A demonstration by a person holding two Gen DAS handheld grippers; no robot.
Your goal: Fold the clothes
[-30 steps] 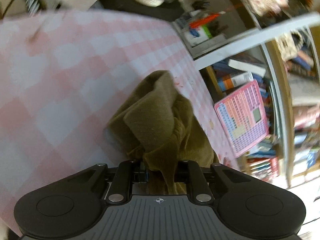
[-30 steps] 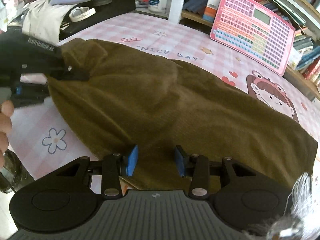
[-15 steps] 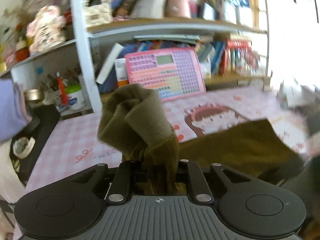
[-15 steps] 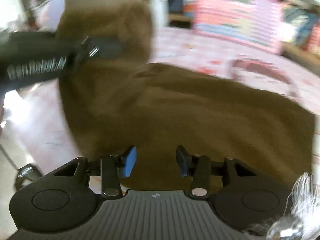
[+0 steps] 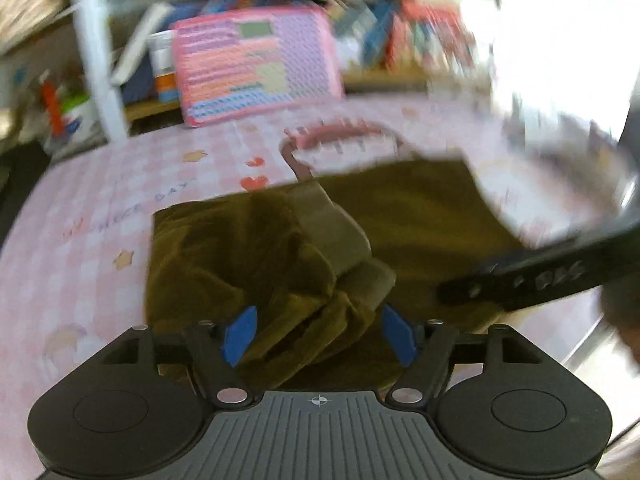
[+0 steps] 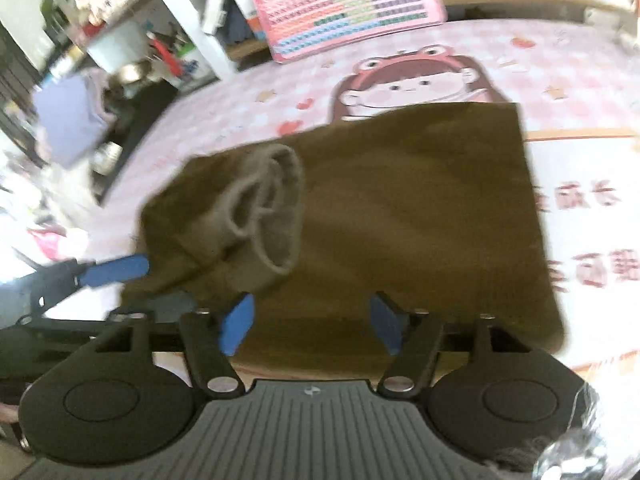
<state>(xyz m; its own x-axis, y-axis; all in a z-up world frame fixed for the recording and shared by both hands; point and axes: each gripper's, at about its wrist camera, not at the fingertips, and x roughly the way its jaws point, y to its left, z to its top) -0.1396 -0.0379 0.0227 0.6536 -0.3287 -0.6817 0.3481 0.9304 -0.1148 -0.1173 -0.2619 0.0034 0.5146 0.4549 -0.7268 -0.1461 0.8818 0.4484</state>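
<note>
The left gripper (image 5: 318, 334) is opening its jaws: the blue pads stand apart on either side of a bunched cuff of the olive-brown garment (image 6: 400, 216), and the cloth slumps loose between them without being pressed. The right gripper (image 6: 310, 326) is opening too, its pads spread over the garment's near edge with nothing pinched. The garment lies on the pink checked tablecloth (image 6: 248, 92), doubled over so that a ribbed cuff (image 6: 264, 208) rests on top of the flat panel, just below the printed cartoon girl (image 6: 404, 84). By my reading, a fold has just been laid and both grippers are letting go. The next move likely calls for drawing clear of the cloth without dragging it, then taking the bunched left end to flatten it or fold it again.
</note>
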